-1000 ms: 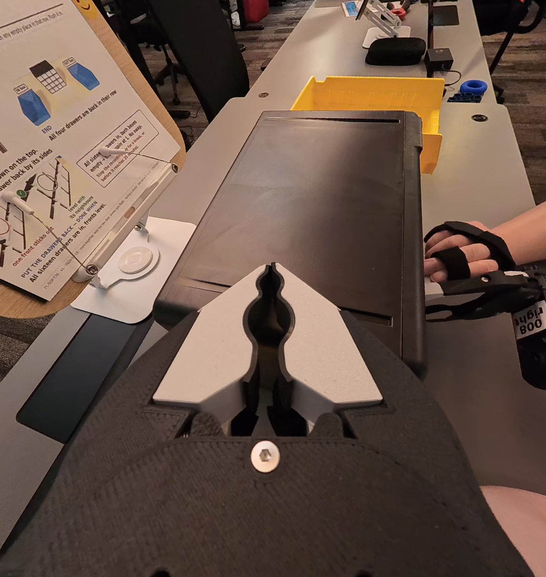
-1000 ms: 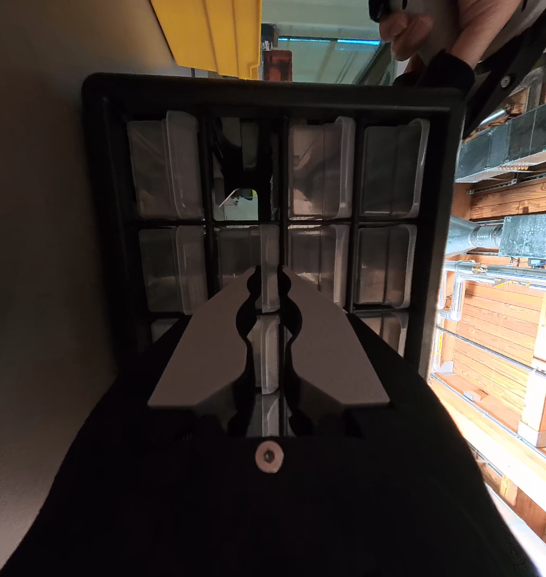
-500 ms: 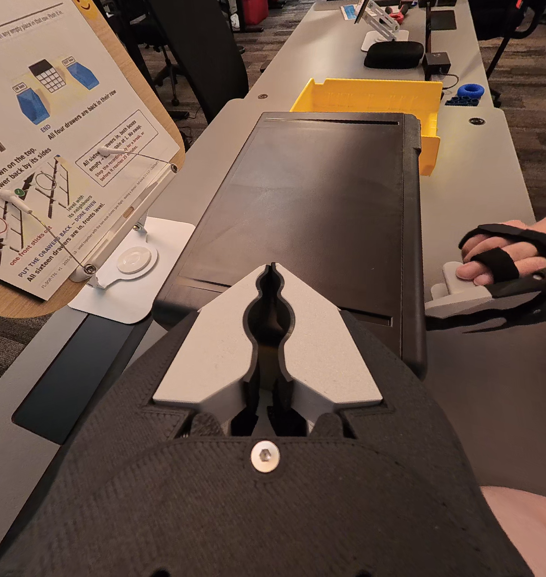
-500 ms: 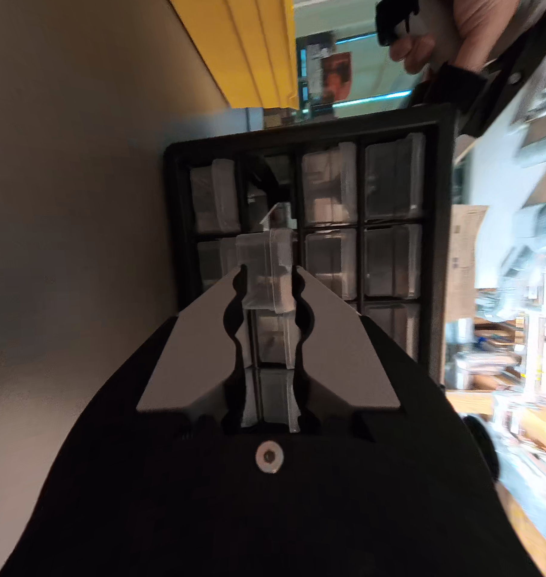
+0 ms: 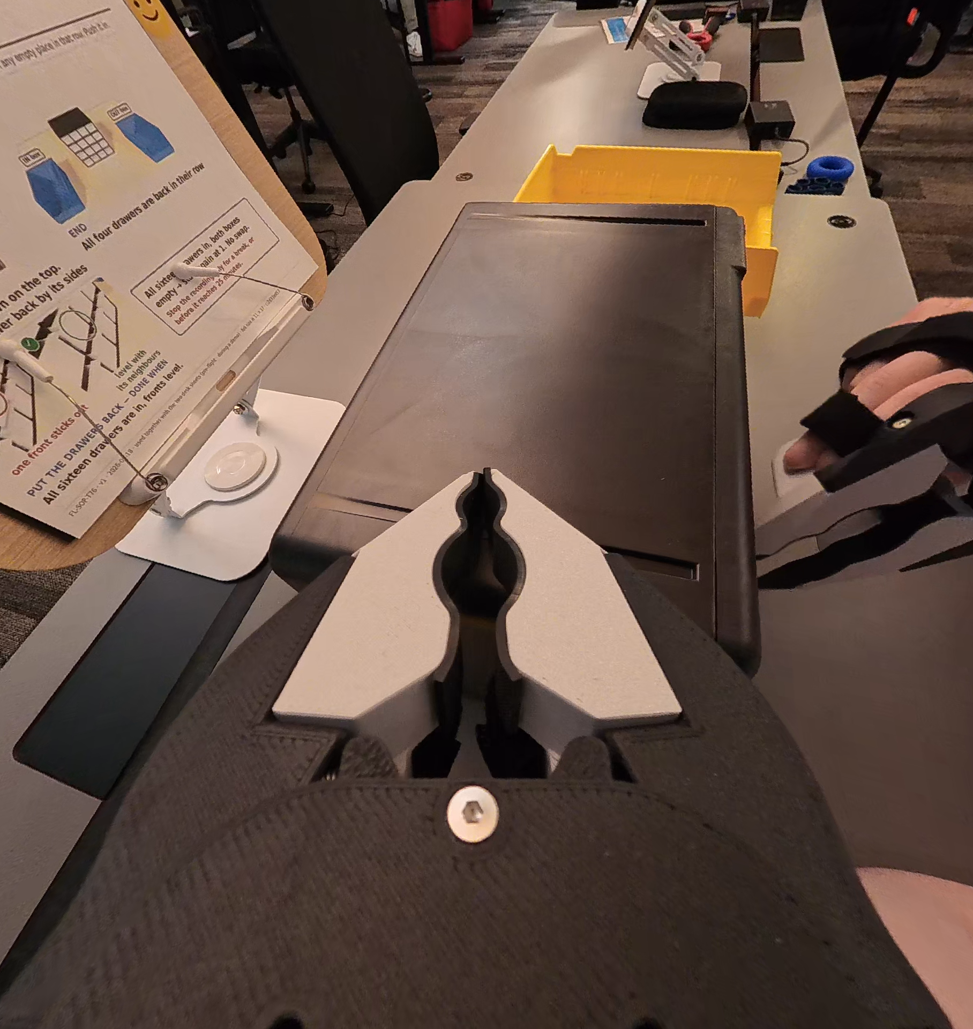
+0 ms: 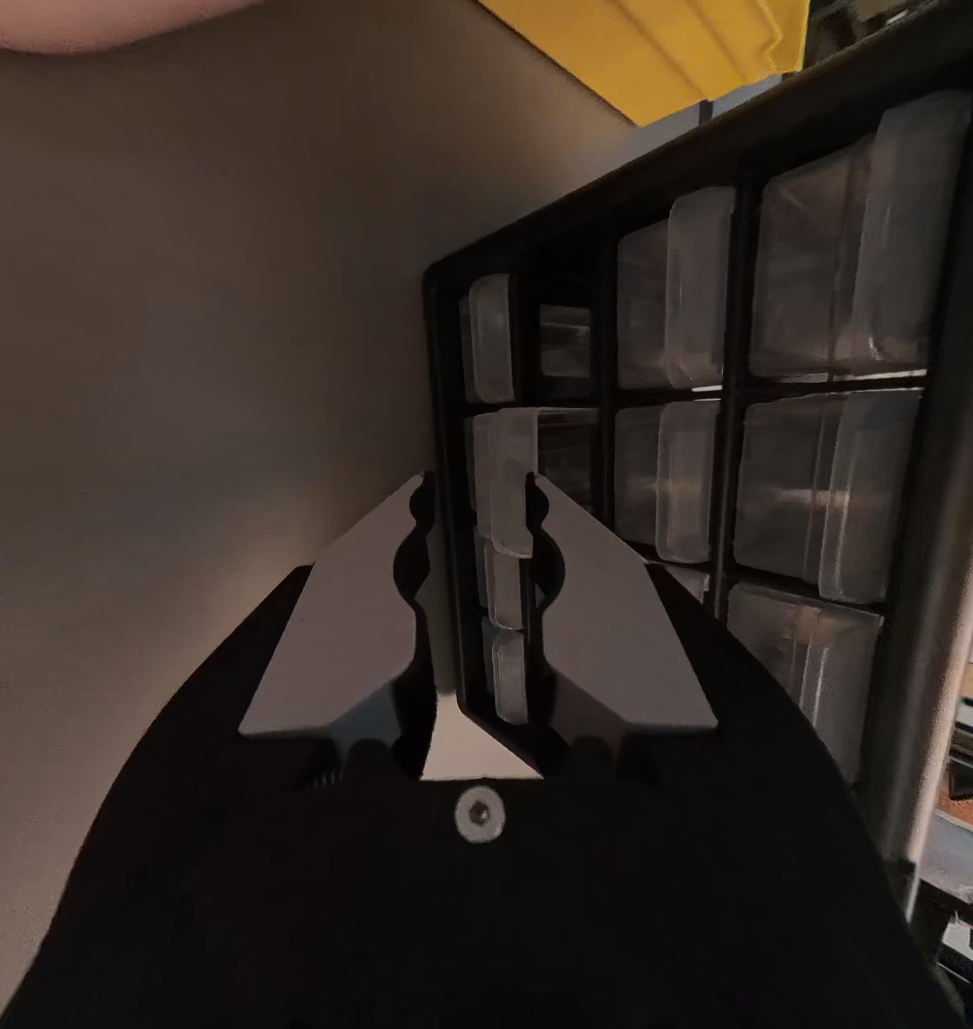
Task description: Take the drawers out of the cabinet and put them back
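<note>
The black cabinet [image 5: 556, 362] stands on the grey table, and my left gripper [image 5: 484, 473] is shut and empty just above its top near edge. In the right wrist view, which is rolled sideways, the cabinet front [image 6: 960, 390] shows rows of clear drawers. One clear drawer [image 6: 504, 479] sticks partly out of its slot. My right gripper [image 6: 476, 479] is open in front of that drawer, with its left finger clear of it. A neighbouring slot [image 6: 565, 289] looks dark, with no drawer front. The right gripper also shows in the left wrist view [image 5: 776, 501], held by a strapped hand at the cabinet's front.
A yellow bin [image 5: 651, 172] sits right behind the cabinet and also shows in the right wrist view [image 6: 668, 50]. An instruction board [image 5: 111, 250] on a white stand base [image 5: 234, 473] stands to the left. A black case [image 5: 696, 103] and a blue ring [image 5: 829, 167] lie farther back. One gripper's finger ends stand about 20 centimeters off the other's.
The right gripper drew the clear drawer partly out of its slot, its jaws widened, and it swung toward the table side of the cabinet. The left gripper has not moved.
</note>
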Tool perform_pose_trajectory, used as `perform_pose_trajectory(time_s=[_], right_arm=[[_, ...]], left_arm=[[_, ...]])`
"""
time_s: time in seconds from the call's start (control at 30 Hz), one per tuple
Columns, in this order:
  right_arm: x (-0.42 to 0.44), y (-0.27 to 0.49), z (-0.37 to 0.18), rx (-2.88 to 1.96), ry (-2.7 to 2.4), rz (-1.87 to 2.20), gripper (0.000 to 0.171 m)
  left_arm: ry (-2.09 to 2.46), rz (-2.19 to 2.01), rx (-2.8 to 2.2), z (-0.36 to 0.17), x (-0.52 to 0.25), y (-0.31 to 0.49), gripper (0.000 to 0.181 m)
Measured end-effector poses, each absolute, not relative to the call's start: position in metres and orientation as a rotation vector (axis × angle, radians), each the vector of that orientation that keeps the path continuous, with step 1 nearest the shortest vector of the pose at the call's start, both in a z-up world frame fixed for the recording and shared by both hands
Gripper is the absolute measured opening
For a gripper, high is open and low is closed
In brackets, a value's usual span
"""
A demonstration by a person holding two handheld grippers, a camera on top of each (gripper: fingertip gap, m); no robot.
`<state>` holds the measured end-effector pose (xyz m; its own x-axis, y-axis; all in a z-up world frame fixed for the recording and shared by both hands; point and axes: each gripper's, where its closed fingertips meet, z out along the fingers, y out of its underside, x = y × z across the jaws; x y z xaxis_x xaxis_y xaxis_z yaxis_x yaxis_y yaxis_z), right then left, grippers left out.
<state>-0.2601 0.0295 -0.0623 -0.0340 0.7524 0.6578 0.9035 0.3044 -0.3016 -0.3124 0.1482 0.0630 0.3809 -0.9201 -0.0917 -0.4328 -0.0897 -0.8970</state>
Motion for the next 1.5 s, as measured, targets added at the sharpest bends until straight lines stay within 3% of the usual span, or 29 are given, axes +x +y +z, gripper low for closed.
perform_pose_trajectory(time_s=[0.77, 1.17, 1.5], right_arm=[[-0.266, 0.040, -0.059, -1.684, -1.960, -0.118, 0.030], [-0.257, 0.045, -0.081, -1.751, -2.063, -0.186, 0.016], [-0.252, -0.002, -0.080, -1.818, -2.124, -0.038, 0.015]], left_arm=[[1.204, -0.662, -1.692, 0.063, -0.313, 0.148, 0.000], [1.207, -0.661, -1.689, 0.063, -0.313, 0.148, 0.000], [1.205, -0.664, -1.690, 0.063, -0.313, 0.148, 0.000]])
